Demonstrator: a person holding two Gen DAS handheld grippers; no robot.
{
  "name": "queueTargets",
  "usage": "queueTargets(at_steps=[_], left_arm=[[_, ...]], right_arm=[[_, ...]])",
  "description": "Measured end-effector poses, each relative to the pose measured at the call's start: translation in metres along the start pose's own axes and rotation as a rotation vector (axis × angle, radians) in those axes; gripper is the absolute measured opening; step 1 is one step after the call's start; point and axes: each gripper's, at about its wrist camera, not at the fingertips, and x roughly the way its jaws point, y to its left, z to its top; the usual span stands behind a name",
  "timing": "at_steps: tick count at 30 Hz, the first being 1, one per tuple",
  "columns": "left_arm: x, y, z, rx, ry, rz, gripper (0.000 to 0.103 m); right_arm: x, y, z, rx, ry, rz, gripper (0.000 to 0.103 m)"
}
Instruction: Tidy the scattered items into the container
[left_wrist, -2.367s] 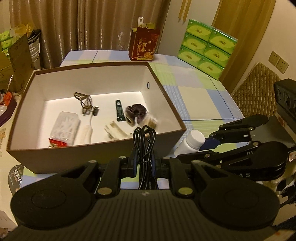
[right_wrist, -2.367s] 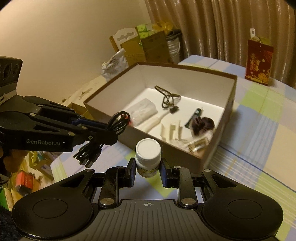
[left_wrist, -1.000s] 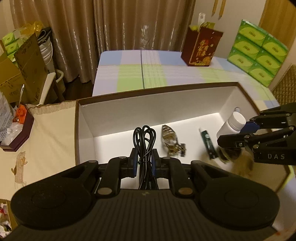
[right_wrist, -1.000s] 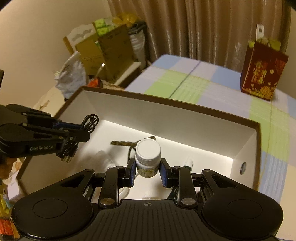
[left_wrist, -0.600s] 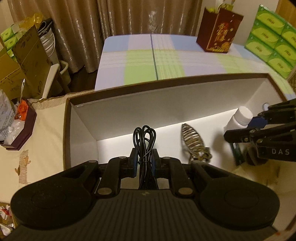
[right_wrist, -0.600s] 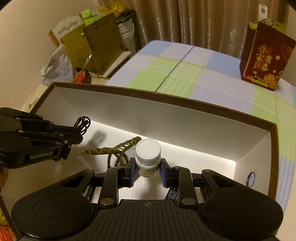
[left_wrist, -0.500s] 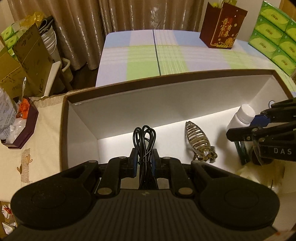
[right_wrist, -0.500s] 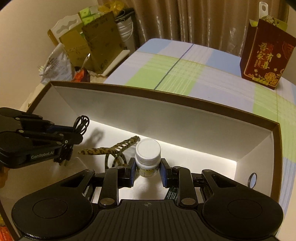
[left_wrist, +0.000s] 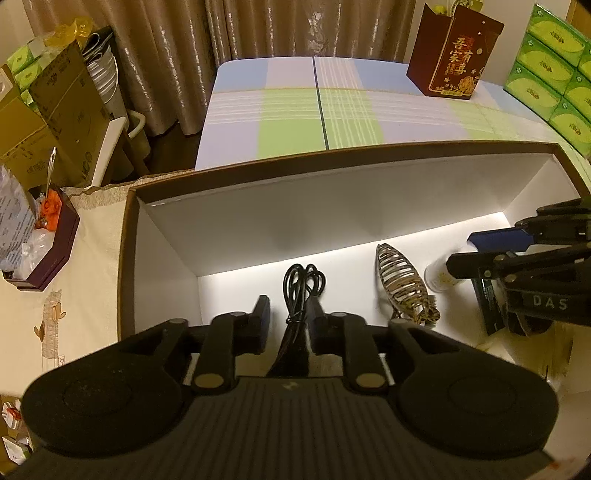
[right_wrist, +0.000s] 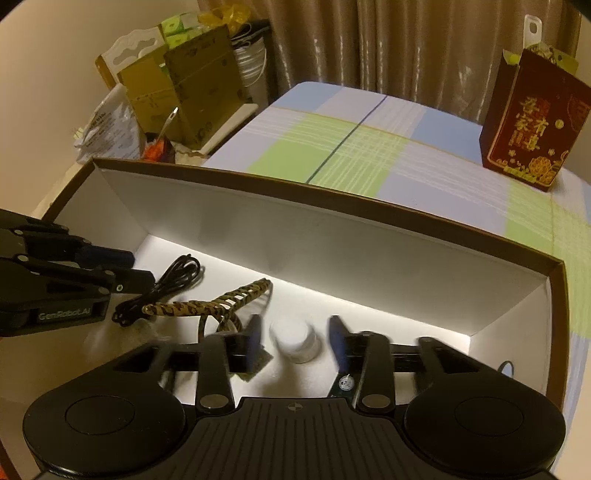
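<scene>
box (left_wrist: 332, 162) on plaid surface (left_wrist: 288, 110). left tongs (left_wrist: 286, 314) wide, cable (left_wrist: 301, 291) loose between the fingers, inside box. right tongs (right_wrist: 295, 336) wide, white bottle (right_wrist: 295, 341) between them, blurred. leopard clip (right_wrist: 207, 304) on box floor.

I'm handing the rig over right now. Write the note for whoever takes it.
Left gripper: open over the box, black cable loose between its fingers.
Right gripper: open, white bottle between its fingers but not gripped; blur hides whether it has landed.
Also in the box: a leopard-print hair clip.
Done: cable and bottle are inside the box.
Left: lift both grippers out, then look over the table for leftovers.
</scene>
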Motion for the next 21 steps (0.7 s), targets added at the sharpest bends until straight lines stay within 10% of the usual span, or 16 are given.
queueTargets(at_steps=[21], left_arm=[[-0.028,-0.009,-0.008,-0.006,-0.036,-0.007,0.047]], right_arm=[[-0.024,0.009,-0.017,-0.029,-0.009,-0.015,0.064]])
